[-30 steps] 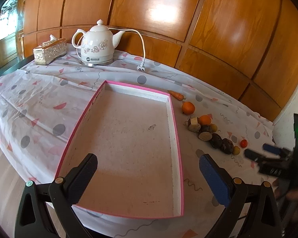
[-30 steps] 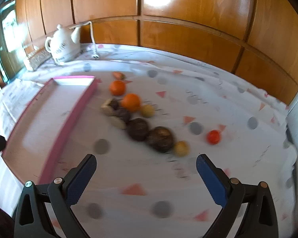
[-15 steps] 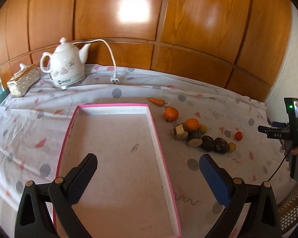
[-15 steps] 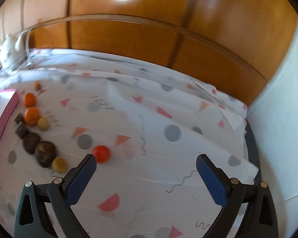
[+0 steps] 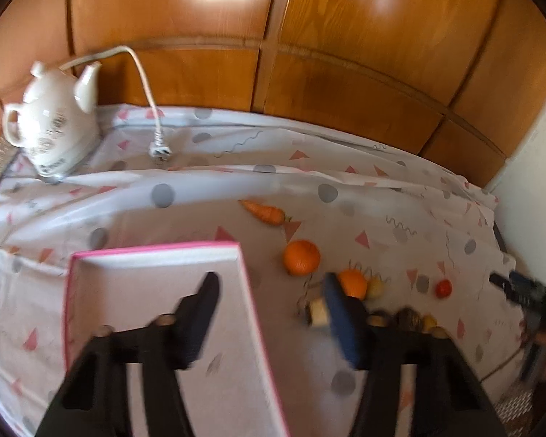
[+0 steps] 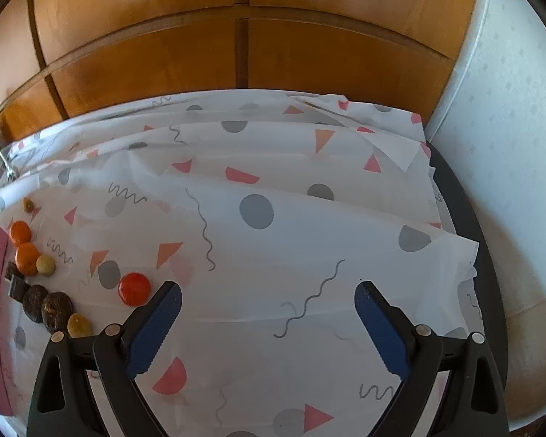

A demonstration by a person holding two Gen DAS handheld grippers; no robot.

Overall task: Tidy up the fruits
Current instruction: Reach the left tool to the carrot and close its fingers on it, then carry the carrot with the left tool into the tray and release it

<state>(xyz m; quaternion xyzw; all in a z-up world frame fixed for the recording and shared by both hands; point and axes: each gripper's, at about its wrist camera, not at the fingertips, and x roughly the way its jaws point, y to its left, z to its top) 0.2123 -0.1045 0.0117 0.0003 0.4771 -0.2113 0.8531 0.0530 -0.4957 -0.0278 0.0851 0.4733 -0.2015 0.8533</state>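
Pink tray (image 5: pixel 156 255): lies empty at the left on the tabletop (image 6: pixel 309 218), ready to receive fruit.
Left claw (image 5: pixel 269 296): jaws have just been closing, about half open, nothing between them, astride the tray's right wall.
Fruits (image 5: pixel 301 257): in a row just right of the tray.
Right claw (image 6: pixel 268 300): wide open, empty, over bare cloth beside the red fruit (image 6: pixel 134 288).

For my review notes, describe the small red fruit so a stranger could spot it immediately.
Start at the pink-edged tray on the patterned tablecloth, then follow the line of fruit beside it. The small red fruit lies apart from that line, alone on the cloth; it is the only glossy red one, while its neighbours are orange, yellow or dark brown.
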